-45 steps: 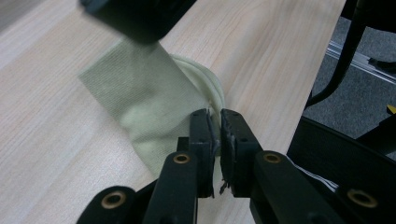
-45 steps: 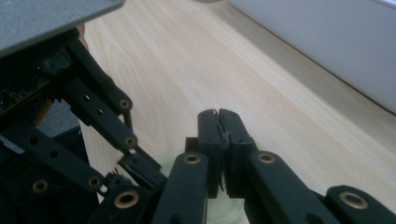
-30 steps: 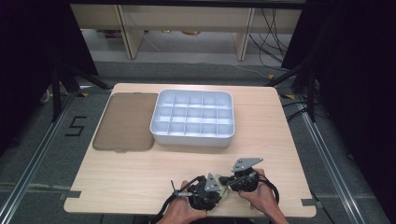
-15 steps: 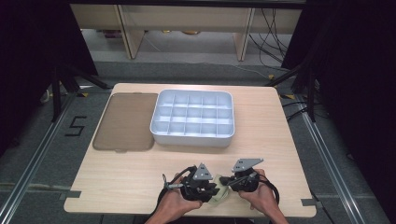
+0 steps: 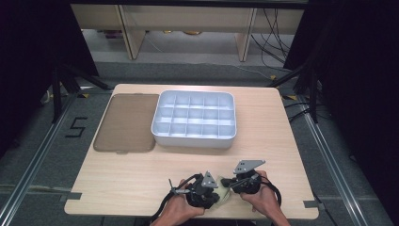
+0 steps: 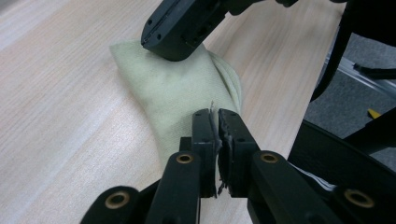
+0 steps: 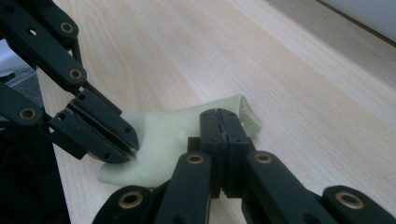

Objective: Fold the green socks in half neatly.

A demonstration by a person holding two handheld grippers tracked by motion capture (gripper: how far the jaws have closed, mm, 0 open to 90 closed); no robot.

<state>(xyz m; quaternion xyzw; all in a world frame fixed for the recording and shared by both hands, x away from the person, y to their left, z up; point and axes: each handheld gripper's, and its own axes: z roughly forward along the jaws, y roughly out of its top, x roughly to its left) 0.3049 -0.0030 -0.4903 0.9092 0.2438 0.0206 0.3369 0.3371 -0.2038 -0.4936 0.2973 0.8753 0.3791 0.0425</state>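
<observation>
While the pale yellow-green folded cloth (image 6: 187, 88) lies lengthwise along the wooden table's (image 5: 141, 179) near edge, the left gripper (image 6: 215, 122) and right gripper (image 7: 219, 122) each pinch it with closed jaws.

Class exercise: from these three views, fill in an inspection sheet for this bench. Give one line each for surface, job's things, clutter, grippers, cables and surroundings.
Surface: pale wood table, tape at its near corners.
Job's things: pale green cloth lying at the near edge; white compartment tray, compartments look empty; brown lid flat on the table left of the tray.
Clutter: nothing seen.
Grippers: left gripper shut on a pinch of cloth; right gripper shut over the cloth, grip cannot be told.
Cables: black leads trail from both grippers off the near edge.
Surroundings: grey floor marked 5, loose wires behind the table.
</observation>
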